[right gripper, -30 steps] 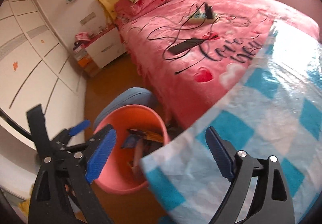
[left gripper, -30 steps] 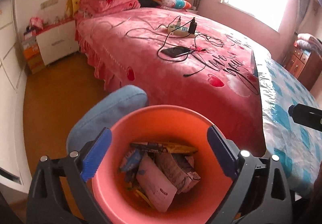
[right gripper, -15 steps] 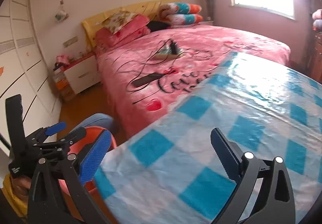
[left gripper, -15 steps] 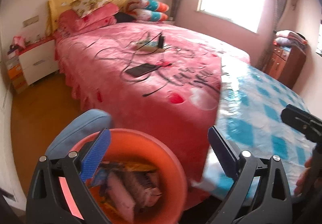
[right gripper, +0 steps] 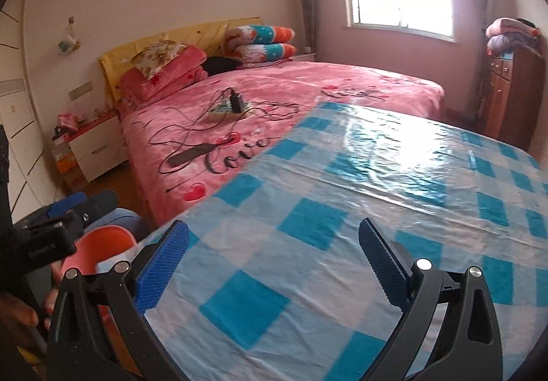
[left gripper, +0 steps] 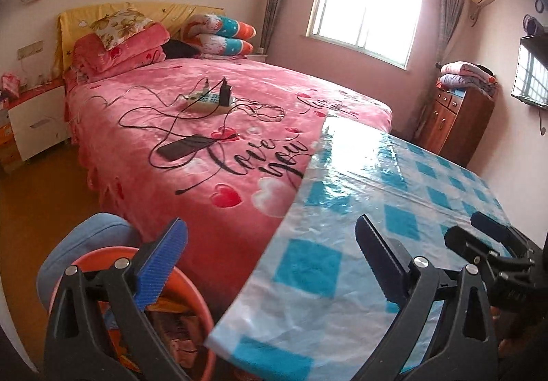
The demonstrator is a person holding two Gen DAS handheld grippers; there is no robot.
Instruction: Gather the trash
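Observation:
An orange trash bucket (left gripper: 191,295) with wrappers inside stands on the floor at the table's left corner; its rim also shows in the right wrist view (right gripper: 102,240). My left gripper (left gripper: 270,261) is open and empty, raised over the table corner beside the bucket. My right gripper (right gripper: 272,264) is open and empty above the blue-and-white checked tablecloth (right gripper: 376,196). No loose trash shows on the tablecloth. The right gripper's body shows at the right edge of the left wrist view (left gripper: 496,254).
A pink bed (left gripper: 212,127) with a power strip (left gripper: 209,100), cables and a phone (left gripper: 183,146) lies behind the table. A blue stool (left gripper: 82,240) stands next to the bucket. A white nightstand (left gripper: 34,121) and a wooden cabinet (left gripper: 455,121) stand by the walls.
Both grippers have lifted and tilted up from the bucket toward the table and room. The bucket has dropped to the lower left of both views. Both grippers stay open.

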